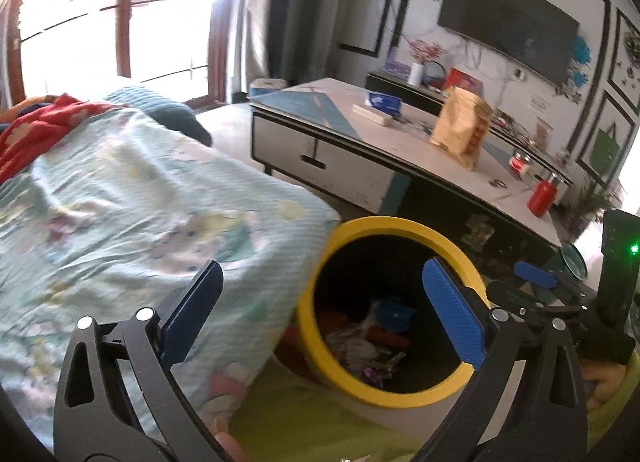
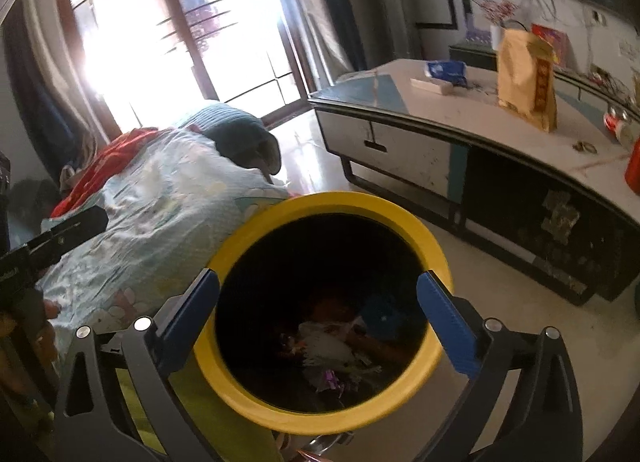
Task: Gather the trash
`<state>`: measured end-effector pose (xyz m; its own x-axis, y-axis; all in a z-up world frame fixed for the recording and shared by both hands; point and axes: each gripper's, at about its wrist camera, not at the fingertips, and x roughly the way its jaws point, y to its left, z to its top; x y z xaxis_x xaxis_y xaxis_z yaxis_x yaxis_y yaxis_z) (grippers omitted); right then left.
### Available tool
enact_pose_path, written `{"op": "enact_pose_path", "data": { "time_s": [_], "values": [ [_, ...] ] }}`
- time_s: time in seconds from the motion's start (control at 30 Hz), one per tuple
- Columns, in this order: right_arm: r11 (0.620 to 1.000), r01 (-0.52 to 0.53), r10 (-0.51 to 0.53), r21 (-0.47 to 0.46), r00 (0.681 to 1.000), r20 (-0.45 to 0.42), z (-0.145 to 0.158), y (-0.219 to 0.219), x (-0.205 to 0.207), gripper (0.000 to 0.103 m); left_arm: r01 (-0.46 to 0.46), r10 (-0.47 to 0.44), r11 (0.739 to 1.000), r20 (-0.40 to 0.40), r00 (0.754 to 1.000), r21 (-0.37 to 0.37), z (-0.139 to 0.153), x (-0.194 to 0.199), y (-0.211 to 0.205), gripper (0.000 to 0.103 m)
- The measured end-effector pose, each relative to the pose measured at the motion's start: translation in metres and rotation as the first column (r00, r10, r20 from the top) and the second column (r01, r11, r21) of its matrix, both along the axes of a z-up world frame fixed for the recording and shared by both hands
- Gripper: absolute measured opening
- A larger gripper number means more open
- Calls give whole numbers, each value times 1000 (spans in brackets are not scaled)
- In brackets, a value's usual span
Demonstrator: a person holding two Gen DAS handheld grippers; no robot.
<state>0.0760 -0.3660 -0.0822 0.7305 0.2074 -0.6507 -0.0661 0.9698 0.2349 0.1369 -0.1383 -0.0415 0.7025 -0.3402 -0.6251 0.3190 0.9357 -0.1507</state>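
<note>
- Standing at the bed's corner, near the table: bin, yellow-rimmed, trash on its floor.
- Right gripper: jaws spread, empty, over the bin mouth, likely after a drop.
- Left gripper: jaws spread, empty, at the bin's bed-side rim.
- Bag: upright mid-table, possibly next.

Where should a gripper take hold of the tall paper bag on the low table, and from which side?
Grip the paper bag near its upper part, across its thin side panels, coming from above. It stands upright on the low table, and its broad faces look too wide for the jaws. Both the left gripper and the right gripper are open and empty, over the yellow bin.
</note>
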Motion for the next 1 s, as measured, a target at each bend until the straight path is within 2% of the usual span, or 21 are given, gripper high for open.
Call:
{"op": "enact_pose_path", "data": {
  "time_s": [0.3,0.5,0.67,0.77,1.0],
  "values": [
    [994,-64,67,-84,997,37,20,56,3,97,-107,107,994,56,993,-7,16,-28,50,92],
    [987,-79,92,-138,991,93,35,89,-1,97,-185,186,982,96,978,-24,24,-44,79,92],
    [987,-66,88,-146,984,157,49,109,-6,97,-244,245,969,152,958,-23,28,-61,101,92],
    [987,-48,83,-150,967,241,65,119,-11,97,-275,277,961,197,940,-40,31,-73,114,92],
    [990,29,40,-137,880,473,103,139,-42,97,-318,323,946,255,912,-62,35,-96,133,92]
  ]
}}
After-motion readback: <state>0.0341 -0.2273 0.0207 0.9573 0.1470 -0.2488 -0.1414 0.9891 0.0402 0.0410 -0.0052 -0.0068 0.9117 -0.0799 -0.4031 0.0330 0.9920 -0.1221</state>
